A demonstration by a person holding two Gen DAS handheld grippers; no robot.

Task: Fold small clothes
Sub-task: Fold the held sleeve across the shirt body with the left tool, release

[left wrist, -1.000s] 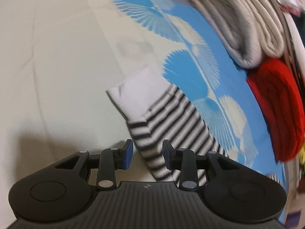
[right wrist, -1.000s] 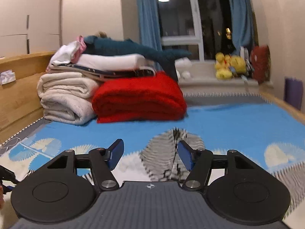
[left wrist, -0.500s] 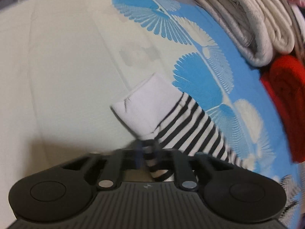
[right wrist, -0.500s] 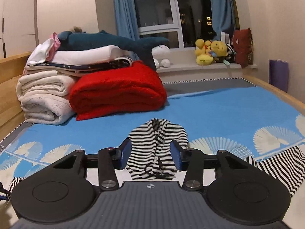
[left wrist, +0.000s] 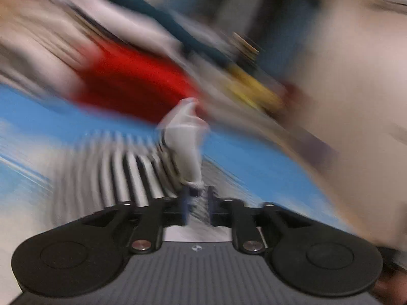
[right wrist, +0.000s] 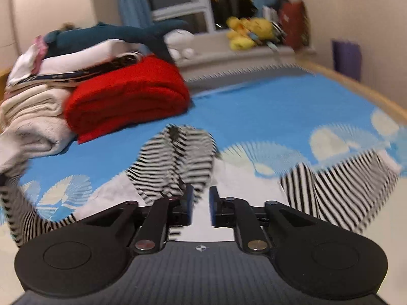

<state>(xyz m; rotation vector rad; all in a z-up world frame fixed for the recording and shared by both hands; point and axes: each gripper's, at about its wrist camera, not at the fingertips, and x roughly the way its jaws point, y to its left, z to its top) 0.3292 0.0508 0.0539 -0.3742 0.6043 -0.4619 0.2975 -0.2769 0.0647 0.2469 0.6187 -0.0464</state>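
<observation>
The left hand-held gripper (left wrist: 195,203) pinches the striped shirt's white cuff (left wrist: 187,139). The right hand-held gripper (right wrist: 201,206) pinches the striped shirt (right wrist: 178,157) on the blue bed (right wrist: 267,111), near the red blanket (right wrist: 127,94).

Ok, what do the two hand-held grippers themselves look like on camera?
They match. The left hand-held gripper and the right hand-held gripper each have a matte black ribbed body, two round black discs at the sides, silver pivot screws, a small crosshair mark at the centre, and black fingers with blue pads. No cables or sleeves show.
</observation>
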